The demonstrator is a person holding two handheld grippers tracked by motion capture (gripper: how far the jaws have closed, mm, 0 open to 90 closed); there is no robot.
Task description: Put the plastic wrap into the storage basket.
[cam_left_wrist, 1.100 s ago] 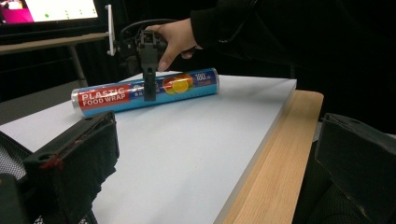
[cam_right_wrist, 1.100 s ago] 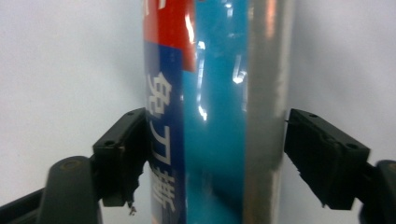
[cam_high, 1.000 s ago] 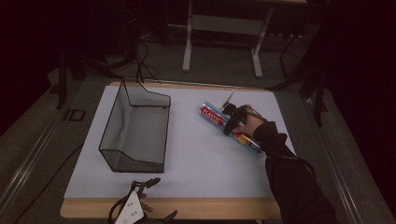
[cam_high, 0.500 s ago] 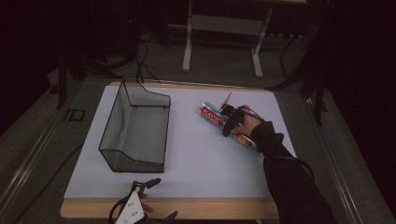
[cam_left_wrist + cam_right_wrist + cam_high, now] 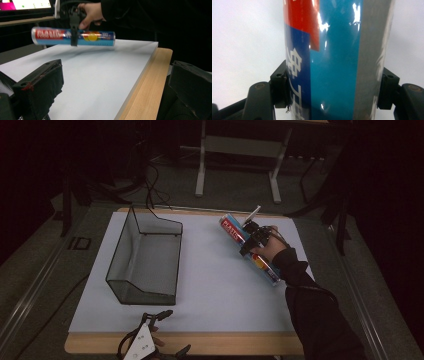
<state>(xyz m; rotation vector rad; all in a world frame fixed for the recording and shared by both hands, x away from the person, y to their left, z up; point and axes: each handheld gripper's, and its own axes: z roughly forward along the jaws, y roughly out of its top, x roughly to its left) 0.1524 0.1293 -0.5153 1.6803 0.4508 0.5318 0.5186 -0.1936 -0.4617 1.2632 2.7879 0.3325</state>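
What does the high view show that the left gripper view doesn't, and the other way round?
High view alone: the whole white table top from above, the full wire mesh basket on its left, and the floor with stand legs behind. Left gripper view alone: the left gripper own open black jaws up close, daylight and a shadow under the plastic wrap box, so it hangs clear of the table, and a screen at top left. Both: the right gripper shut on that box near its middle.

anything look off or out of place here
Nothing stands out. The right hand-held gripper holds the plastic wrap roll level and clear of the white table top; the wire basket sits upright and undamaged.
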